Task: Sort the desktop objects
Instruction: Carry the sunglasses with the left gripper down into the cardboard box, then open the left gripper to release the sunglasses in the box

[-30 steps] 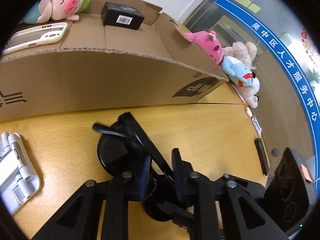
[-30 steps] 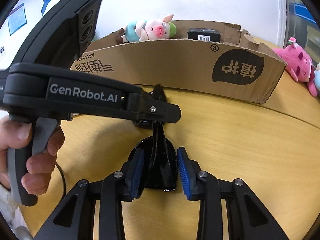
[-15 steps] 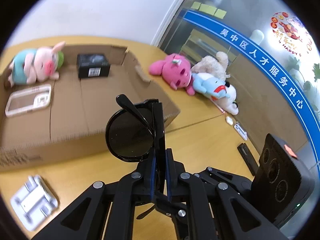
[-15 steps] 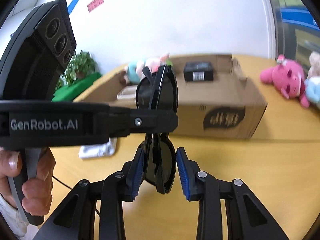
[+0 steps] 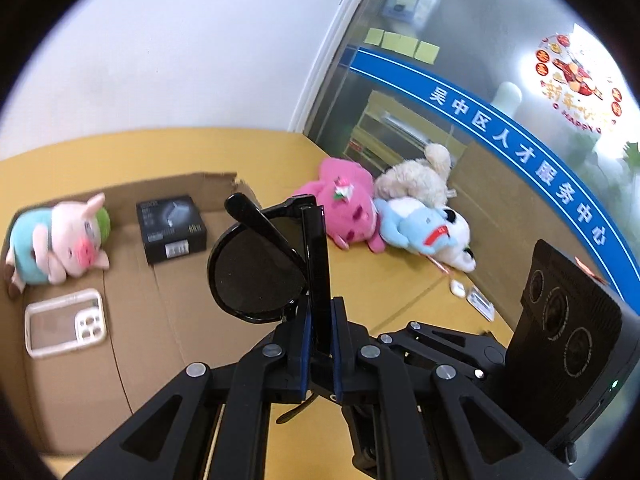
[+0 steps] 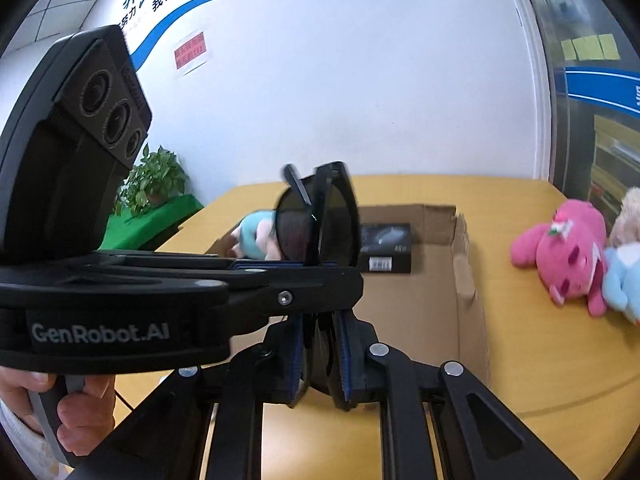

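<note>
Folded black sunglasses (image 5: 256, 276) are held in the air above the near edge of a shallow cardboard box (image 5: 132, 344). My left gripper (image 5: 319, 344) is shut on the sunglasses' frame. My right gripper (image 6: 320, 356) is shut on the same sunglasses (image 6: 320, 224) from below, crossing under the left gripper's body (image 6: 168, 292). The box holds a pink pig plush (image 5: 64, 244), a small black carton (image 5: 170, 228) and a clear phone case (image 5: 66, 322).
A pink plush (image 5: 348, 212), a beige plush (image 5: 420, 176) and a blue-and-white plush (image 5: 428, 232) lie on the yellow table right of the box. Small items (image 5: 476, 300) lie by the glass wall. A potted plant (image 6: 156, 184) stands at far left.
Both grippers have lifted the sunglasses off the table to above the box's near edge. The right gripper's pads, apart around the glasses before, are now closed on them.
</note>
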`<state>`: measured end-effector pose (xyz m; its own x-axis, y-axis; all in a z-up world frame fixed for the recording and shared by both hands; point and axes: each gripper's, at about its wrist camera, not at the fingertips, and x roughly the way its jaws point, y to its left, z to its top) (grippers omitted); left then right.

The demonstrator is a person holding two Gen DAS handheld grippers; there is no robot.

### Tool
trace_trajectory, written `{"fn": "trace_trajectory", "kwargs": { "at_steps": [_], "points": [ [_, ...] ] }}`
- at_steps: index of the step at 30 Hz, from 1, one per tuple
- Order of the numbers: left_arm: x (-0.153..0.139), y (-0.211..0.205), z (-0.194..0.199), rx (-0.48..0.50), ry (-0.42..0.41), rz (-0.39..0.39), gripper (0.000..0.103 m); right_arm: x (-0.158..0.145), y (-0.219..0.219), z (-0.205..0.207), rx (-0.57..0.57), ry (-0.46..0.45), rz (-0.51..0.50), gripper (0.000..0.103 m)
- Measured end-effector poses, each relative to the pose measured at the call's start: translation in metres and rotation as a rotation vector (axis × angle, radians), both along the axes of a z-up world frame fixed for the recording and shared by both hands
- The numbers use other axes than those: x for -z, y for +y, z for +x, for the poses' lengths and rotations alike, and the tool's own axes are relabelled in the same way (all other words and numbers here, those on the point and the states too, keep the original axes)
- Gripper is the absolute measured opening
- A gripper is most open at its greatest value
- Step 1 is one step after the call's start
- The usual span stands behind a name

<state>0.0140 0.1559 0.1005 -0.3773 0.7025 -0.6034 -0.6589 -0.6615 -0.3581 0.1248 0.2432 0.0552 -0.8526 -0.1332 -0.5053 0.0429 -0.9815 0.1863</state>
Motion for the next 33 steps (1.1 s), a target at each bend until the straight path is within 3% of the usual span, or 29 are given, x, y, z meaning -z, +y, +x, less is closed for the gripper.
{"fn": "trace_trajectory", "kwargs": {
  "at_steps": [9, 19, 21, 27, 33],
  "points": [
    [0.013, 0.023, -0.076, -0.024, -0.086, -0.028, 0.007, -0.002, 0.04, -0.089, -0.025, -0.104, -0.053, 0.013],
    [0.105, 0.058, -0.159, -0.029, -0.4, -0.052, 0.007, 0.073, 0.091, -0.174, 0.002, -0.388, -0.159, 0.013],
    [0.124, 0.062, -0.168, -0.032, -0.471, -0.044, 0.007, 0.087, 0.099, -0.185, 0.018, -0.447, -0.168, 0.013],
    [0.157, 0.072, -0.178, -0.031, -0.571, -0.065, 0.007, 0.125, 0.107, -0.2, 0.078, -0.603, -0.176, 0.013],
    [0.167, 0.075, -0.183, -0.038, -0.612, -0.085, 0.009, 0.135, 0.109, -0.205, 0.093, -0.659, -0.171, 0.013]
  ]
}}
